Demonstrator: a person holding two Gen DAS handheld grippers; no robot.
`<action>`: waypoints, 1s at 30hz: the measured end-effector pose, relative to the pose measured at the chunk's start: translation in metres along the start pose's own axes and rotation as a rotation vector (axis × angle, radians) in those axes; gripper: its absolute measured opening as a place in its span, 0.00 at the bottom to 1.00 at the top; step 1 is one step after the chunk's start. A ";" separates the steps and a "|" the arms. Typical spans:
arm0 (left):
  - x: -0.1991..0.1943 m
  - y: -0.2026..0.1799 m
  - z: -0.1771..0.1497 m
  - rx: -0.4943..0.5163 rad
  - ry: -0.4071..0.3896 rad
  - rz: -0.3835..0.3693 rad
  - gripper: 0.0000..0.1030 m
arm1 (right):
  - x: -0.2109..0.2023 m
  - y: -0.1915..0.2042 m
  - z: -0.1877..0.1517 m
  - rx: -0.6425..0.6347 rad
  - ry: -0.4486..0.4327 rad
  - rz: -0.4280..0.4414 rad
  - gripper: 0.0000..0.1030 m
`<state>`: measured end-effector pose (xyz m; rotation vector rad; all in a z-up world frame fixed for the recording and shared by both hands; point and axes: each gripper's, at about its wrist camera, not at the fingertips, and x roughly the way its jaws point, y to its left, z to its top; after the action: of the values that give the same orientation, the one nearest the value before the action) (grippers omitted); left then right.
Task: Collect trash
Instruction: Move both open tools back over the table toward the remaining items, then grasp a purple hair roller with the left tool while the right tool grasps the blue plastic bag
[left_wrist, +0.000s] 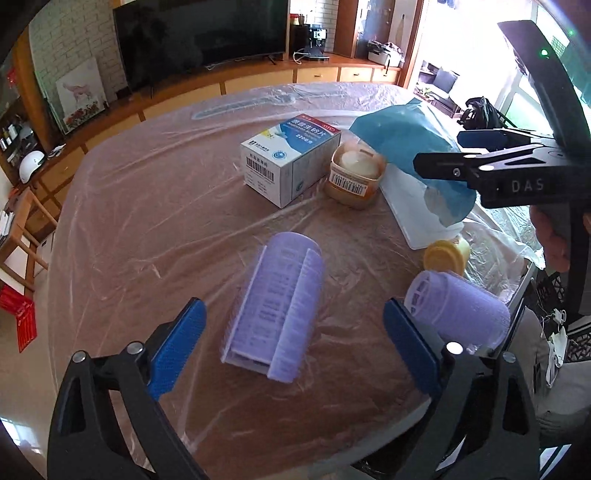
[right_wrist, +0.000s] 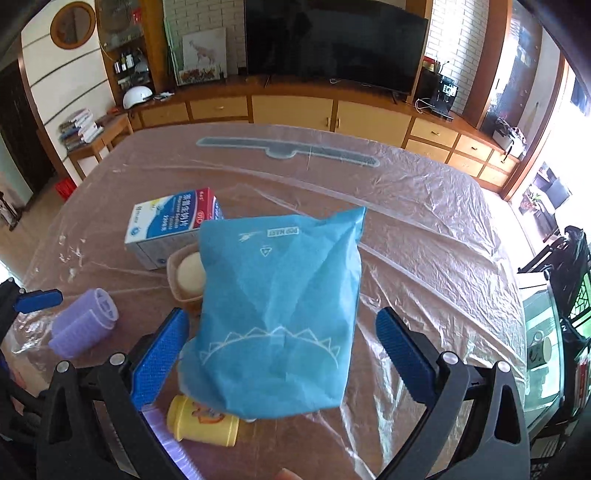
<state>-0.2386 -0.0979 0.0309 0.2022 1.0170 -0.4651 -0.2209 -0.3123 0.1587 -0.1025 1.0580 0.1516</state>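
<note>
My left gripper is open, its blue pads either side of a purple hair roller lying on the plastic-covered table. A second purple roller lies right of it, and one roller shows in the right wrist view. My right gripper is open, its pads flanking a blue bag without touching it; the bag also shows in the left wrist view. A white-blue medicine box, a tan cup and a yellow bottle lie around.
A white tray sits partly under the blue bag. A grey strip lies under the plastic at the far side. A TV cabinet stands beyond the table. A black bag and clutter stand off the right edge.
</note>
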 end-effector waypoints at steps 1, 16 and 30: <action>0.004 0.001 0.001 0.004 0.010 -0.007 0.89 | 0.003 0.001 0.002 -0.001 0.008 0.000 0.96; 0.020 0.005 0.001 0.032 0.051 -0.005 0.59 | 0.017 -0.001 0.006 0.025 0.051 0.079 0.86; 0.016 0.008 0.006 0.017 0.025 0.033 0.44 | -0.002 -0.009 0.008 0.045 -0.023 0.077 0.72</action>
<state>-0.2235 -0.0975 0.0201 0.2406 1.0327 -0.4420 -0.2133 -0.3195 0.1645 -0.0190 1.0419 0.1979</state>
